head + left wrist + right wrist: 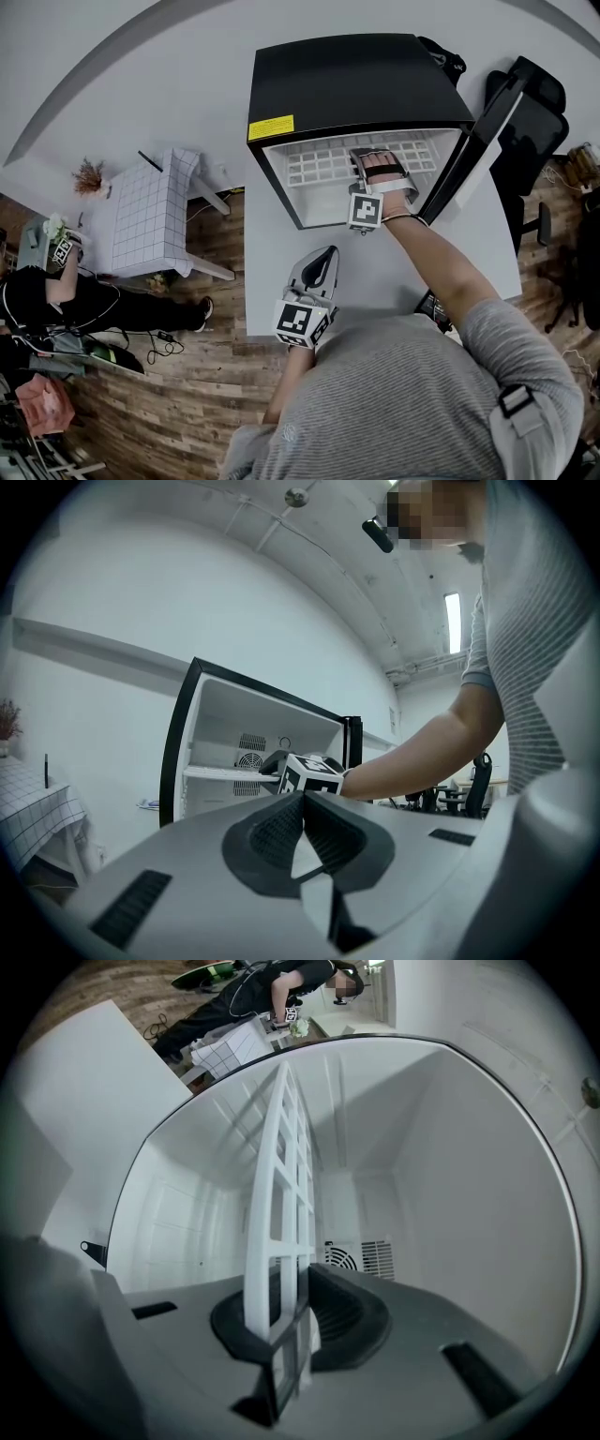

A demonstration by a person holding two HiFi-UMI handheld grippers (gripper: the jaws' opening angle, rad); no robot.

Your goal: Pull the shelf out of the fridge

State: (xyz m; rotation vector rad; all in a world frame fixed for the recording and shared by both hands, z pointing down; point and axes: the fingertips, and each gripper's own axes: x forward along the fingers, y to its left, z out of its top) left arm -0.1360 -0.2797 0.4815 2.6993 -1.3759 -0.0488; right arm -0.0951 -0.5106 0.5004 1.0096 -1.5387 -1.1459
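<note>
A black mini fridge (356,84) stands on the white table (375,277) with its door (478,141) swung open to the right. Inside it lies a white grid shelf (319,167). My right gripper (368,157) reaches into the fridge and is shut on the shelf's front edge. In the right gripper view the shelf (281,1166) runs edge-on between the pads of that gripper (298,1283). My left gripper (327,255) hovers over the table in front of the fridge, away from it. Its jaws (302,801) are shut with nothing between them. It faces the fridge (253,752).
A black office chair (534,112) stands right of the open door. Left of the table are a small table with a checked cloth (145,220) and a person crouching on the wooden floor (56,295). A vent grille (361,1258) sits on the fridge's back wall.
</note>
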